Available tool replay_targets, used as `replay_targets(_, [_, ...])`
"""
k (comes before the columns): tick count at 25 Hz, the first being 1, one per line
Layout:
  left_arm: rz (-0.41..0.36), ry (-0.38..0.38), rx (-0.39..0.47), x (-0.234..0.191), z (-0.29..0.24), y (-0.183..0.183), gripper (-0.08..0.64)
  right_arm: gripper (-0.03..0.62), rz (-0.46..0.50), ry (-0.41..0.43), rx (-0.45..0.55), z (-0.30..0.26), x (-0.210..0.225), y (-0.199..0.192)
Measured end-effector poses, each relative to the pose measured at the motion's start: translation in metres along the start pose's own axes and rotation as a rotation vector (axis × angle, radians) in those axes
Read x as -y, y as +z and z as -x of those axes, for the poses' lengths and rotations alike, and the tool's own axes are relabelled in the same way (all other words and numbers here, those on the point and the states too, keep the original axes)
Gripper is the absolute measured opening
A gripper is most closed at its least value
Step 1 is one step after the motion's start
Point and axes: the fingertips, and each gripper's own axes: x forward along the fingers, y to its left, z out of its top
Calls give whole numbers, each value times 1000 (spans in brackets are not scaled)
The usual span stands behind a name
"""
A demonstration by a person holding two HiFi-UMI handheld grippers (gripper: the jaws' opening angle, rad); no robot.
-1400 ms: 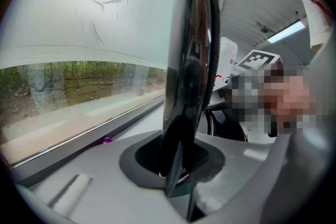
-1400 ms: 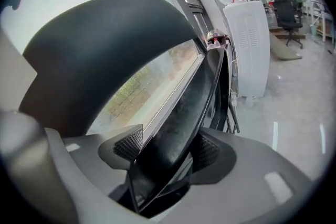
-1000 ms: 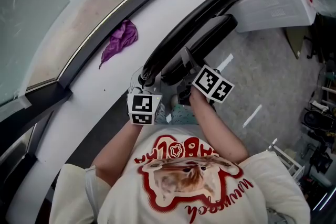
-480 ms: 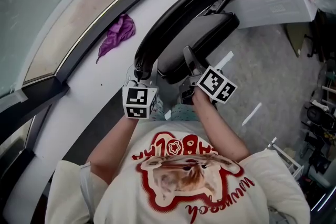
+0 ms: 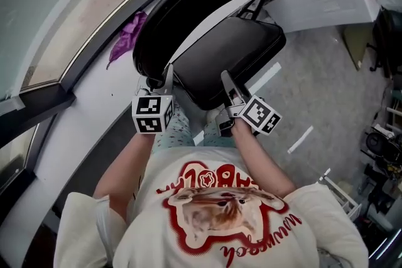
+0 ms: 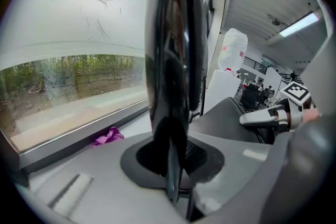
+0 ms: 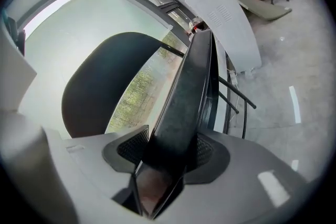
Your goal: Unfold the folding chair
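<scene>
Grey floor (image 5: 314, 91), chair seat (image 5: 232, 53) angled off backrest (image 5: 201, 3)

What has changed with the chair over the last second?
The seat has swung out and away from the backrest, so the chair is opening. The right hand-held gripper came along with the seat's edge, still clamped on it. The left hand-held gripper stays clamped on the backrest's edge. The purple cloth lies where it was.
</scene>
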Motion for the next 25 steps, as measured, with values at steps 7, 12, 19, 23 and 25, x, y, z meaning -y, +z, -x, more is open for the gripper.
replay_targets(7, [31, 78, 16, -2, -4, -10, 48, 222, -52, 55, -7, 23, 36, -11])
replay_targets(12, [84, 142, 29, -9, -12, -20, 44, 222, -92, 119, -1, 40, 73, -21])
replay_targets(19, [147, 182, 60, -7, -18, -46, 41, 227, -215, 149, -64, 69, 147, -51])
replay_targets(23, [181, 218, 90, -11, -21, -54, 38, 225, -232, 198, -71, 75, 173, -61])
replay_targets(25, [198, 231, 99, -12, -24, -59, 35, 227, -239, 216, -72, 78, 184, -65])
